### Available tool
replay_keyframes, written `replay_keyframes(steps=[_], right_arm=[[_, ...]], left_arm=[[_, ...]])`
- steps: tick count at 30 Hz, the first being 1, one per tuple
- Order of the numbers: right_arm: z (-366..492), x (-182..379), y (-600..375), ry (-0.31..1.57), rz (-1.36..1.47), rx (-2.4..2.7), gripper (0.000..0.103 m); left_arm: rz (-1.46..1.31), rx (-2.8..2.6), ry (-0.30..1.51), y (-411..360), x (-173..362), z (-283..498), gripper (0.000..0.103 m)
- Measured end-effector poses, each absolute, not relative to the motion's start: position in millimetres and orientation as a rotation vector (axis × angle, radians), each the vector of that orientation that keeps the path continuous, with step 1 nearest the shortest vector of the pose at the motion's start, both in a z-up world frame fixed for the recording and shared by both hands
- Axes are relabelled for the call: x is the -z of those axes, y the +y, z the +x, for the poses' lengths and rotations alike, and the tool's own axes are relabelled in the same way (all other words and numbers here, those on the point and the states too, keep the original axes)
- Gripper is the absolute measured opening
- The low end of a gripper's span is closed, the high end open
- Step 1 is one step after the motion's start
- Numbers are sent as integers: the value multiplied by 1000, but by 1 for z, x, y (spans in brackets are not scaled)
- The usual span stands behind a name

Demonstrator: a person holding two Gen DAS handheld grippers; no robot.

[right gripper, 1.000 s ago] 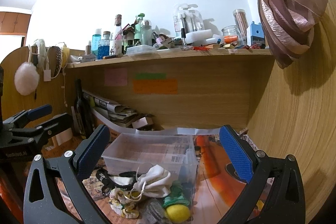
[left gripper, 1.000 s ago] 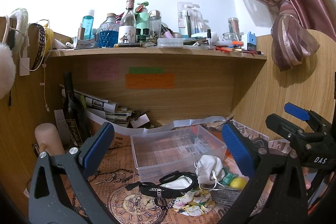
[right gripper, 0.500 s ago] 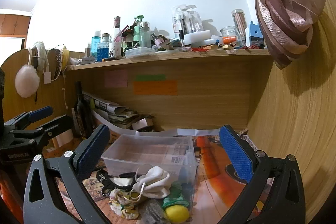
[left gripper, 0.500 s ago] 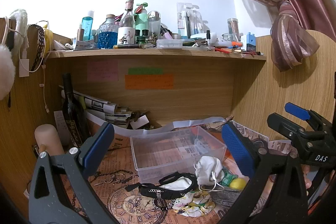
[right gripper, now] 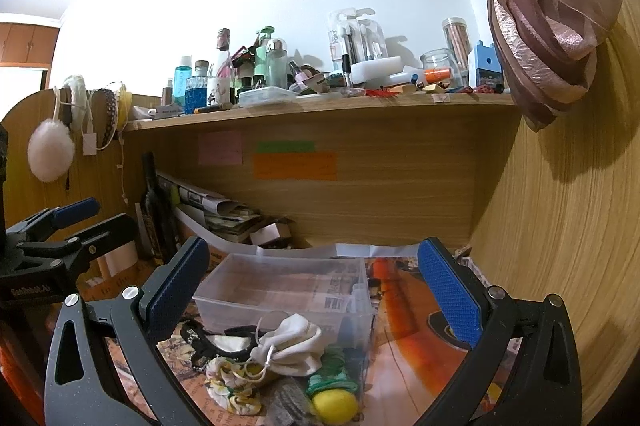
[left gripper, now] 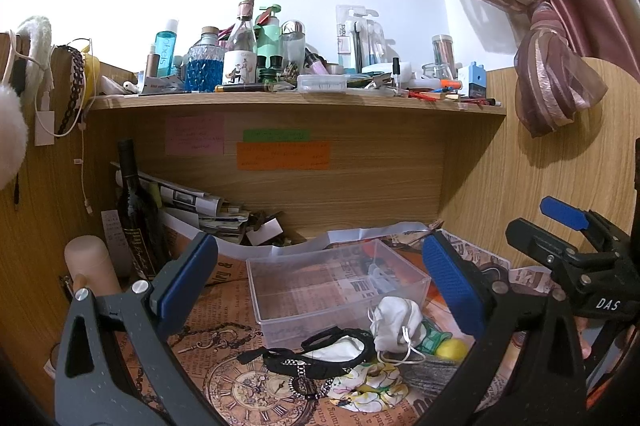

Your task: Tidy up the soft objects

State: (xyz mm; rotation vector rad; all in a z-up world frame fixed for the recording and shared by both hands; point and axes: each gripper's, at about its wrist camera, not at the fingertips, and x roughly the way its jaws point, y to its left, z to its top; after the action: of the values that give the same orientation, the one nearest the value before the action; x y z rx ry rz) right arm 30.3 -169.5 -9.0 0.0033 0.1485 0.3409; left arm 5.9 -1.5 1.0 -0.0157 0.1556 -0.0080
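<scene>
Comparing this moment with the second before it, almost nothing had shifted: both grippers hung in nearly the same spot, so no soft item had yet been taken up. Ahead of both sat the clear plastic box (left gripper: 336,290), seemingly empty. Just in front of it, nearer the fingers, lay the pile: a black strap (left gripper: 320,354), a crumpled white mask (left gripper: 394,322), floral cloth (left gripper: 366,386). The left gripper (left gripper: 320,290) and right gripper (right gripper: 316,290) both stood wide apart, holding nothing.

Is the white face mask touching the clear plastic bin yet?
Touching. In the left wrist view the white face mask leans against the clear plastic bin front wall, no gap visible.
</scene>
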Motion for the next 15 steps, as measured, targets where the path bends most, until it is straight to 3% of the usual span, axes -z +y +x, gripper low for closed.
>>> replay_keyframes(steps=[15], right_arm=[[33, 9, -167, 152, 0, -342, 103]], left_arm=[[-16, 13, 166, -3, 0, 7, 103]])
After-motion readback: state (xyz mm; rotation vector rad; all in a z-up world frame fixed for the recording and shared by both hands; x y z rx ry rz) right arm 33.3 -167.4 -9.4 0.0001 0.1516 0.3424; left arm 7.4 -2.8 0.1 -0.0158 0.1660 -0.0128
